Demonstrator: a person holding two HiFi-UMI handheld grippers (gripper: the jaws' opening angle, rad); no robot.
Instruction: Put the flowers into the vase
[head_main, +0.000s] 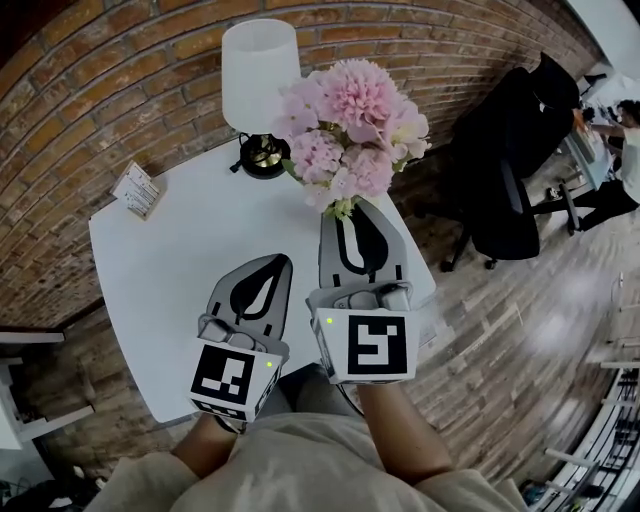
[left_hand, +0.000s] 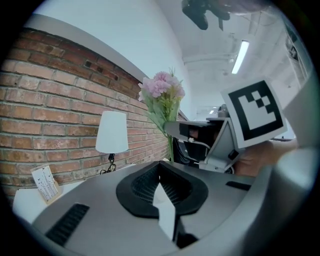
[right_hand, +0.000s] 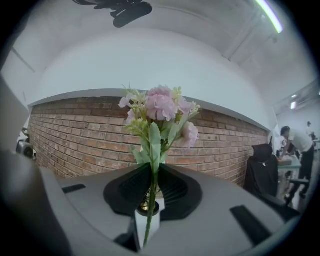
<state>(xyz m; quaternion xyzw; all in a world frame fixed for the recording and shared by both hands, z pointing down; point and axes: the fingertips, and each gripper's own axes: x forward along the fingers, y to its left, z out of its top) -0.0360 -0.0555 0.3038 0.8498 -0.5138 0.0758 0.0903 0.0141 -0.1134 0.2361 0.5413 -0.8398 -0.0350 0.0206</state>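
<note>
A bunch of pink flowers (head_main: 355, 110) with green leaves stands upright above the far edge of the white table (head_main: 180, 290). My right gripper (head_main: 352, 203) is shut on its thin green stem, which runs between the pads in the right gripper view (right_hand: 152, 167), with the blooms (right_hand: 160, 107) above. The left gripper (head_main: 277, 258) hovers over the table just left of the right one, shut with nothing in it (left_hand: 160, 165). From the left gripper view the flowers (left_hand: 162, 90) and the right gripper (left_hand: 169, 127) show to the right. No vase shows in any view.
A lamp (head_main: 258, 70) with a white shade and a dark, gold base stands at the table's far edge by the brick wall, just left of the flowers. A small printed card (head_main: 138, 190) stands at the far left corner. A black office chair (head_main: 510, 190) stands on the wooden floor to the right.
</note>
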